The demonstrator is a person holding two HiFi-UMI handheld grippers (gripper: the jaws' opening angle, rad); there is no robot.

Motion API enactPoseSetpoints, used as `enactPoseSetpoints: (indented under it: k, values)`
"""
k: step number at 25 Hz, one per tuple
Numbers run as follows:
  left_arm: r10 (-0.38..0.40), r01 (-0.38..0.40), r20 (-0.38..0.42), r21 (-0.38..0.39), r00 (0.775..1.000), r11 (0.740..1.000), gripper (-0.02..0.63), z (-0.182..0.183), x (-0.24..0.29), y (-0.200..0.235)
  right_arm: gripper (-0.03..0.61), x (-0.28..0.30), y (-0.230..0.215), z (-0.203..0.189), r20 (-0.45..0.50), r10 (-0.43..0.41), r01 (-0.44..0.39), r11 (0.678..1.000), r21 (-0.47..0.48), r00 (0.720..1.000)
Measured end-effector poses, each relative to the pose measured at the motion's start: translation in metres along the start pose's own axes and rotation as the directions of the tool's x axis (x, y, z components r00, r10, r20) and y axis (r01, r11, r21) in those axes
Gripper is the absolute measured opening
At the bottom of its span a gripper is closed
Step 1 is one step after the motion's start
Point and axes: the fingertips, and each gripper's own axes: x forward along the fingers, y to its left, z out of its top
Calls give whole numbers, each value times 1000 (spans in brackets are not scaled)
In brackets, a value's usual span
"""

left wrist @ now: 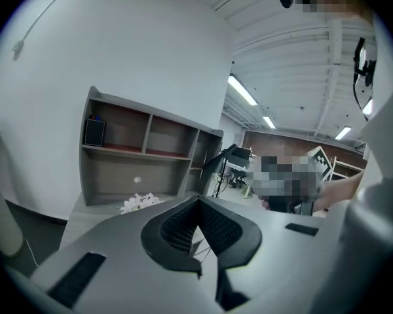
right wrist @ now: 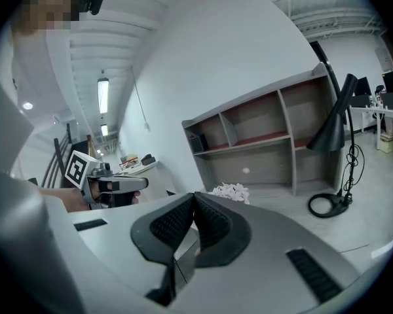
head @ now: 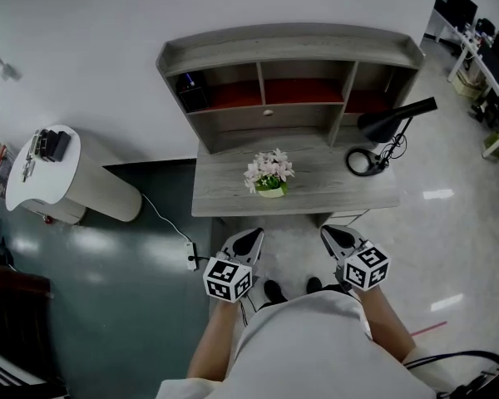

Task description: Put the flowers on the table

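White-pink flowers [head: 269,173] stand on the grey table [head: 333,191], well ahead of the person, nearly straight in front of the left gripper [head: 248,239] and farther off leftward from the right gripper [head: 336,236], both with jaws pressed together on nothing.

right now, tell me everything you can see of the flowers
The flowers are a small bunch of white and pale pink blossoms with a few green leaves, looking artificial, though that is hard to confirm. They stand upright in a low, pale pot. The pot sits on the grey wood-look desk, a little left of the middle and toward the front edge, below the shelf unit. Only the desk top touches it; the black lamp stands apart to its right.
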Motion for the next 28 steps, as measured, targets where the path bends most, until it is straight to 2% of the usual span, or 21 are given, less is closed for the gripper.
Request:
enactPoseSetpoints:
  k: [4,11,28]
  values:
    - [31,-31,-7,-40,999,999,8,-9,-3,-2,18,-6,-6,5,-9,29,-29,1000,-7,1000]
    - [58,-58,-2,-55,998,997,9,-15,-6,-15,18,-15,-4,1,-18,82,-82,996,-16,996]
    - [63,-63,-2,-72,998,995,9,-19,4,-23,18,-16,-14,6,-11,98,-98,995,6,995]
